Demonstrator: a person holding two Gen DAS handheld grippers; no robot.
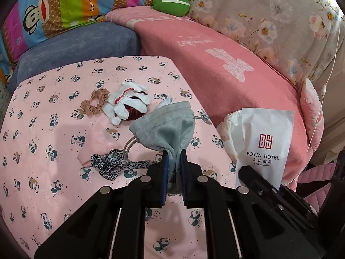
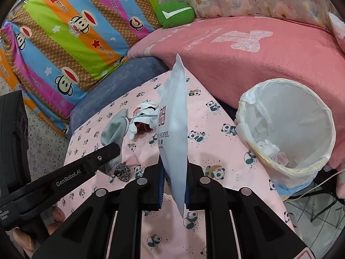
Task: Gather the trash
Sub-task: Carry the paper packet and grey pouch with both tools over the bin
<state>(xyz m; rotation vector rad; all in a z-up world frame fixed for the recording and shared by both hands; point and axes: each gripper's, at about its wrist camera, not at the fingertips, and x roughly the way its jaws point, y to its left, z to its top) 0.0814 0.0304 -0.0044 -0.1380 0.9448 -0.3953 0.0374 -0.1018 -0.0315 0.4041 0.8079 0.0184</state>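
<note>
Above the near middle of the tabletop, the left gripper was clamped on the bottom end of a grey pouch, its jaws nearly together, the pouch clear of the panda cloth. Just to its right, the right gripper was pinched tight on a white packet marked with a hotel name, held upright and edge-on. Below the pouch lay a leopard-print band on a pink mask. Farther back sat a white glove touching a brown scrunchie. At the right edge of the tabletop stood a bin lined with a white bag, crumpled scraps at its bottom. Beyond were a pink blanket, a blue cushion, a striped monkey pillow and a green plush.
</note>
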